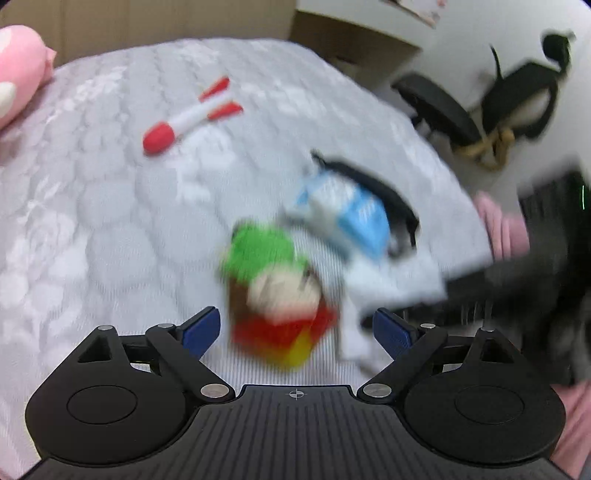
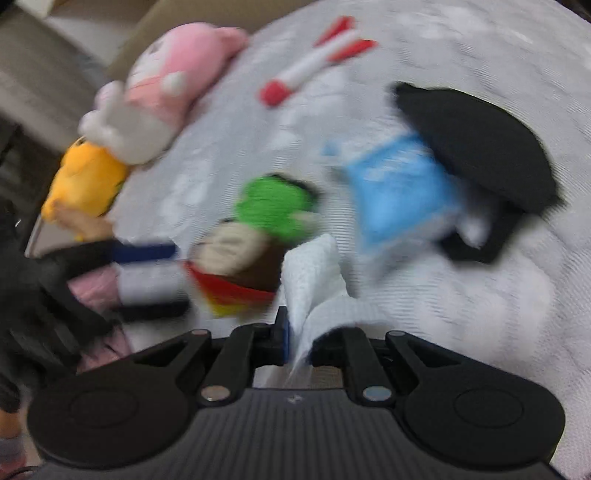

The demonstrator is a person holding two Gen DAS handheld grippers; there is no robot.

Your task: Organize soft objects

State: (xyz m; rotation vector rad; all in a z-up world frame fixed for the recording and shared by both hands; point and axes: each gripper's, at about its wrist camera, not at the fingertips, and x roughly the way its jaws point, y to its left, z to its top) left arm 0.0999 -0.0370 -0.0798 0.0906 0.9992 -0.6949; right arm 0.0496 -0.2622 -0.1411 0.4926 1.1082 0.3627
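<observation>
A doll plush (image 1: 277,295) with a green hat, pale face and red-yellow body lies on the quilted bed (image 1: 110,221). My left gripper (image 1: 295,326) is open just short of the doll, one blue pad on either side. My right gripper (image 2: 295,332) is shut on a white cloth (image 2: 314,273) that rises between its fingers beside the doll plush (image 2: 258,236). A blue-and-white plush (image 2: 399,195) lies against a black fabric piece (image 2: 476,147). Further back lies a red-and-white rocket plush (image 1: 188,118). Both views are blurred by motion.
A pink plush (image 2: 177,77) and a yellow plush (image 2: 85,181) sit at the bed's left edge. A cardboard box (image 1: 147,22) stands behind the bed. A black chair (image 1: 480,110) stands on the floor to the right. Pink fabric (image 1: 502,229) shows at the bed's right edge.
</observation>
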